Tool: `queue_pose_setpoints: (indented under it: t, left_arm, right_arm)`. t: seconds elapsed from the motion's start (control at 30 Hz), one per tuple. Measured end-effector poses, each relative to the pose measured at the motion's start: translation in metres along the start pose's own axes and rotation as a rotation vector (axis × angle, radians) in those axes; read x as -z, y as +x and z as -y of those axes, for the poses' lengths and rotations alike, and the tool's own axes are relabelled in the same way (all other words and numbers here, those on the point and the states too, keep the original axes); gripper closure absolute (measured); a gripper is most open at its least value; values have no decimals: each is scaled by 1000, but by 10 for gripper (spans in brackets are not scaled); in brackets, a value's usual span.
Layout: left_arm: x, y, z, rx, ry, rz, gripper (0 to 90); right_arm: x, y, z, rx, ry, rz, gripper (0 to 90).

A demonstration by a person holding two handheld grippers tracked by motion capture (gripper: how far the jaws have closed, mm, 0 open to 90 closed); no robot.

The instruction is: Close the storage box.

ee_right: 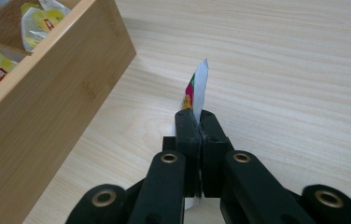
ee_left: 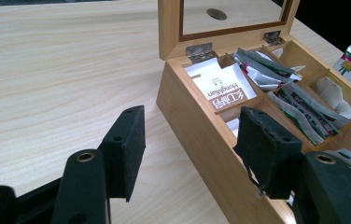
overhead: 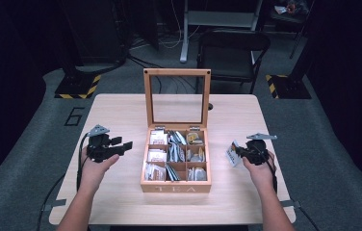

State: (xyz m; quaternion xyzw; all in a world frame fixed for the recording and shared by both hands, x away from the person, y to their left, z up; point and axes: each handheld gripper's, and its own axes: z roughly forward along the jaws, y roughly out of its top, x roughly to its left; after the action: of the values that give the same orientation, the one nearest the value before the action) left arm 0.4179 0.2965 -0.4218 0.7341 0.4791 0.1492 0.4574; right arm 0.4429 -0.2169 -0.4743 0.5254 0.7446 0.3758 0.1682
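Right claw (ee_right: 197, 122): jaws pressed together on a tea sachet (ee_right: 196, 91), gripped edge-on, printed face upright above the jaws. In the high view, same claw (overhead: 240, 153) held over the right part of the worktop (overhead: 121, 110), sachet (overhead: 232, 154) near the tea box (overhead: 175, 185) but apart from it.

Left claw (ee_left: 190, 140): jaws spread wide, nothing between the pads (ee_left: 127, 140). Right-hand jaw over the near wall of the box (ee_left: 197, 126), left-hand jaw over bare worktop (ee_left: 61, 70). In the high view, left claw (overhead: 127, 145) just left of the box, pointing toward it.

Tea box: wooden, centred on the worktop, marked "TEA" on the front. Glass-paned lid (overhead: 176, 98) raised upright on two hinges. Nine compartments, holding sachets: white packets (ee_left: 222, 88) in the left column, silver packets (ee_left: 262, 65) in the middle column, yellow-printed packets (ee_right: 40, 21) on the right side.

Folding chair (overhead: 232, 48) beyond the far edge of the worktop.
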Motion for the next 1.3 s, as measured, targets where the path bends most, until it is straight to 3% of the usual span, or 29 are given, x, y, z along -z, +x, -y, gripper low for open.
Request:
queue_pose_setpoints:
  t: [0.33, 0.67, 0.93, 0.97, 1.1, 1.3]
  left_arm:
    - [-1, -1, 0, -4, 5, 1, 421]
    - [-1, -1, 0, -3, 5, 0, 421]
    - [-1, 0, 1, -2, 5, -1, 421]
    - [-1, 0, 1, 0, 3, -1, 421]
    - [-1, 0, 1, 0, 4, 0, 421]
    - [-1, 0, 1, 2, 3, -1, 421]
  right_arm:
    - [-5, -14, 6, -17, 34, 54, 876]
    - [-8, -21, 9, -41, 36, 54, 858]
    - [-9, -27, 13, -39, 22, 79, 727]
    - [-9, -26, 13, -63, 29, 82, 706]
    - [-9, -29, 14, -25, 18, 111, 613]
    - [-6, -30, 12, -21, 4, 148, 537]
